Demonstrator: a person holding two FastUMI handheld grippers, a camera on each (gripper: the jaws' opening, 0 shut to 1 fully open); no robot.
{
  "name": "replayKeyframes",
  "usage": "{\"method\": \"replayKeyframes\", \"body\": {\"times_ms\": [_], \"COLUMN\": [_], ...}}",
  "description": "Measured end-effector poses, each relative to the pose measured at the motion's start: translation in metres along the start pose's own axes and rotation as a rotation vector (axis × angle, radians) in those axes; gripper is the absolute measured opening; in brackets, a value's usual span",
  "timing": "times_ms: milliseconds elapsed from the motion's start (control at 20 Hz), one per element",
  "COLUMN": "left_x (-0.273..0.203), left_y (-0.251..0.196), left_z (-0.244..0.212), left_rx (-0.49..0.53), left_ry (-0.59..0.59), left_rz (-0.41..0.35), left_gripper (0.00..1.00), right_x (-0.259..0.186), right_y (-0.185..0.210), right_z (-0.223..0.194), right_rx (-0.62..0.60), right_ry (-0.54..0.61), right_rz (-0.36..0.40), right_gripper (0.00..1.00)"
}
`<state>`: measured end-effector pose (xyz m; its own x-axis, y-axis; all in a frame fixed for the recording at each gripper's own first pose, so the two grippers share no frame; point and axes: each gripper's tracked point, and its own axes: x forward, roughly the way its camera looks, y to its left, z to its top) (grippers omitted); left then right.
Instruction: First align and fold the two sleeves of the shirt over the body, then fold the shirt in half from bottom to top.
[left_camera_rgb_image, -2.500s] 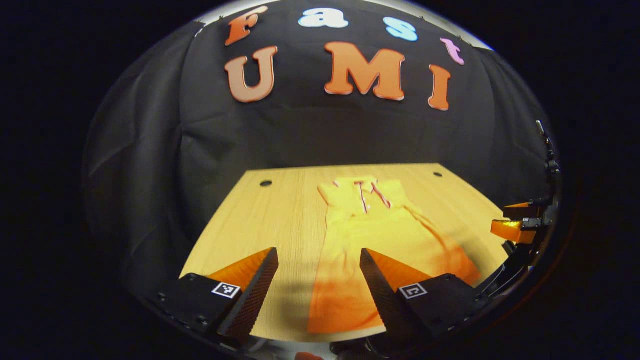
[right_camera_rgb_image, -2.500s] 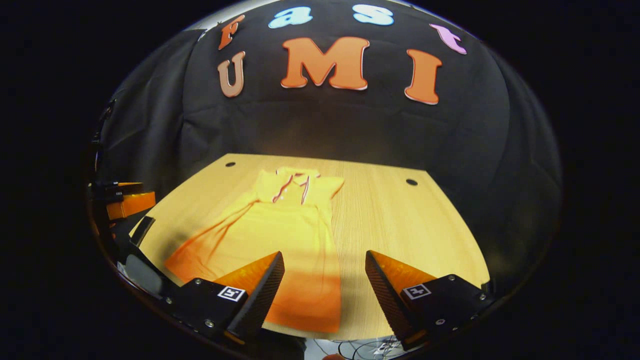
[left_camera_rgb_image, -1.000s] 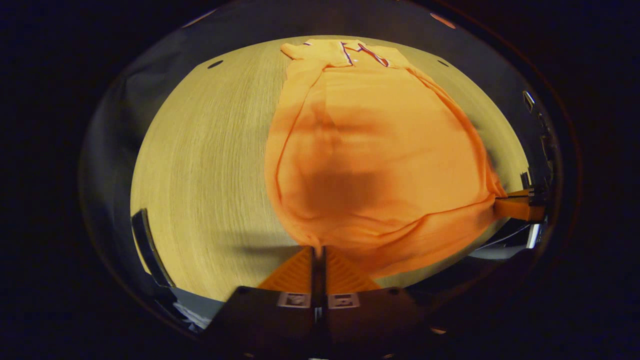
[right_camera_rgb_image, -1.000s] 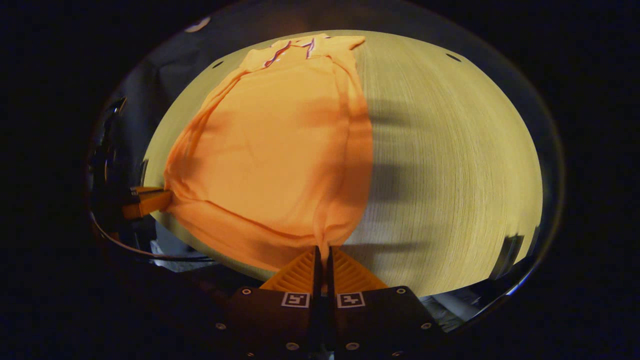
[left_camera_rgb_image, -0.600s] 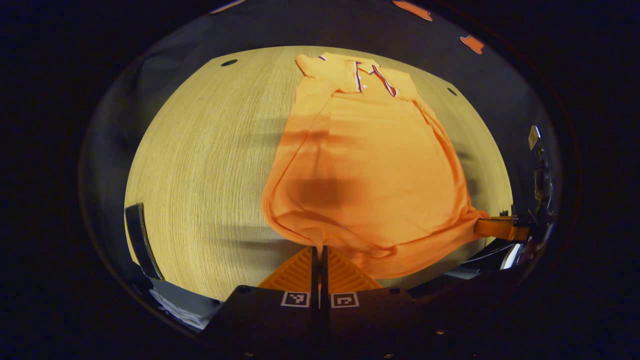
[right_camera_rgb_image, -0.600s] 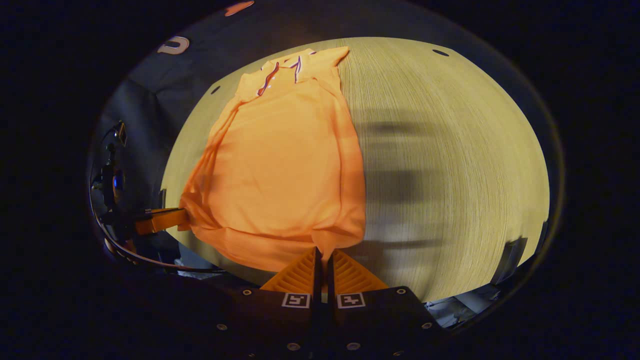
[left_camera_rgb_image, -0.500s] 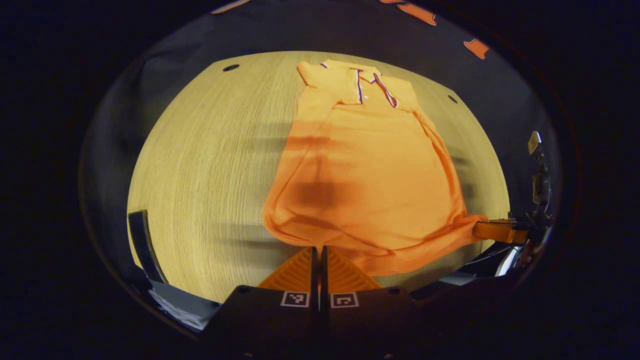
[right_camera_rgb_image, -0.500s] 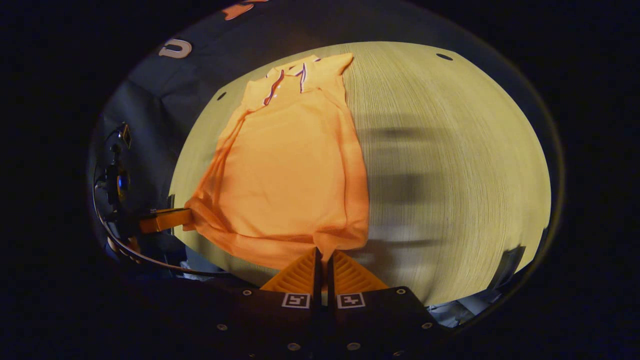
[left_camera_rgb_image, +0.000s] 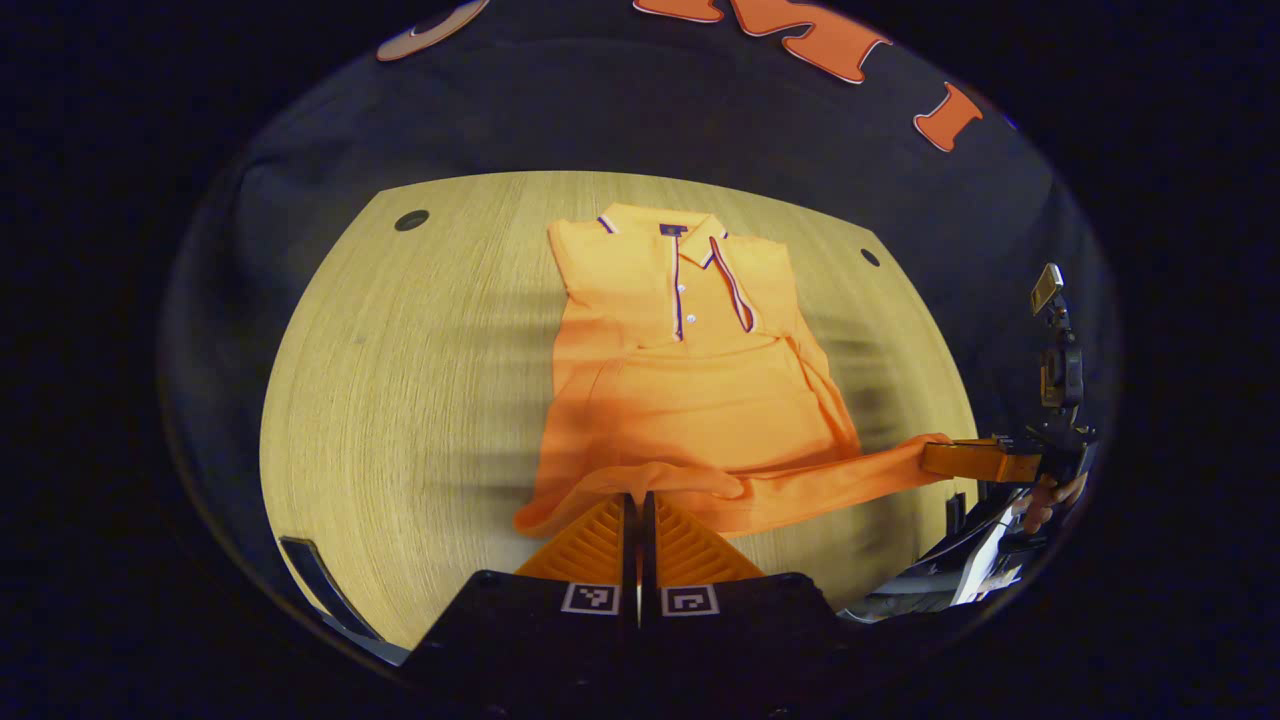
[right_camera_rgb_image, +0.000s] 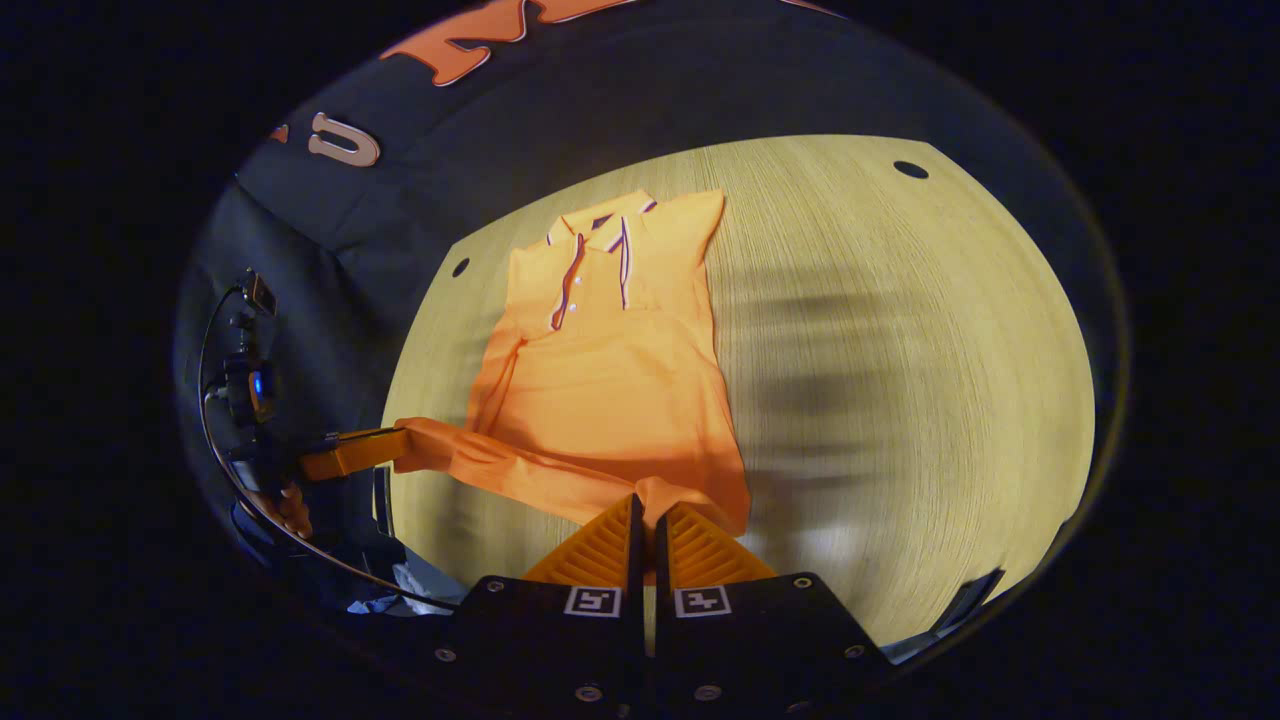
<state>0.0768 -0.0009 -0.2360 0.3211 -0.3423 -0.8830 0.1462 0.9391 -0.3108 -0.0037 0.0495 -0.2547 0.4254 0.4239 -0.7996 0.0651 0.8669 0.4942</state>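
Left gripper view: sleeves look folded in, your left gripper (left_camera_rgb_image: 636, 497) & right gripper (right_camera_rgb_image: 648, 508) both pinch shirt (left_camera_rgb_image: 690, 395) hem at frame bottom, bottom-to-top fold approx halfway w/ collar (left_camera_rgb_image: 690, 235) uncovered.

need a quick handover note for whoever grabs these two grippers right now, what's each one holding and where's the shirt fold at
Left gripper: shut on the shirt's bottom hem at one corner.
Right gripper: shut on the hem at the other corner.
Shirt: lies collar away from you on the wooden table. Both sleeves look folded in over the body. The hem is lifted and stretched between the two grippers, carried partway up over the lower body.
Done: sleeve folds, hem pinched.
Left: carry the hem on up to the collar, lay it flat, open both grippers.
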Motion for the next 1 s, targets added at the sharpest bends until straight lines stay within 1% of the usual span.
{"method": "replayKeyframes", "body": {"times_ms": [100, 200, 300, 500, 750, 850, 1000], "left_x": [0.0, 0.004, 0.014, 0.037, 0.067, 0.077, 0.098], "left_y": [0.001, 0.002, 0.014, 0.029, 0.047, 0.05, 0.06], "left_z": [0.032, 0.058, 0.089, 0.136, 0.188, 0.209, 0.234], "left_rx": [0.052, 0.077, 0.137, 0.163, 0.223, 0.221, 0.218], "left_ry": [-0.034, -0.053, -0.081, -0.098, -0.138, -0.159, -0.201], "left_rz": [-0.007, -0.018, -0.006, -0.006, 0.039, 0.046, 0.096], "left_gripper": [0.01, 0.01, 0.01, 0.01, 0.01, 0.01, 0.01], "right_x": [0.003, 0.009, 0.021, 0.043, 0.064, 0.064, 0.085], "right_y": [0.004, 0.008, 0.009, 0.006, 0.005, 0.001, 0.001], "right_z": [0.03, 0.056, 0.079, 0.12, 0.173, 0.2, 0.228], "right_rx": [0.003, 0.002, 0.015, 0.015, -0.024, -0.037, -0.034], "right_ry": [-0.032, -0.061, -0.07, -0.08, -0.115, -0.127, -0.138], "right_rz": [-0.004, -0.011, -0.013, -0.042, -0.068, -0.081, -0.083], "right_gripper": [0.05, 0.05, 0.05, 0.05, 0.05, 0.05, 0.05]}}
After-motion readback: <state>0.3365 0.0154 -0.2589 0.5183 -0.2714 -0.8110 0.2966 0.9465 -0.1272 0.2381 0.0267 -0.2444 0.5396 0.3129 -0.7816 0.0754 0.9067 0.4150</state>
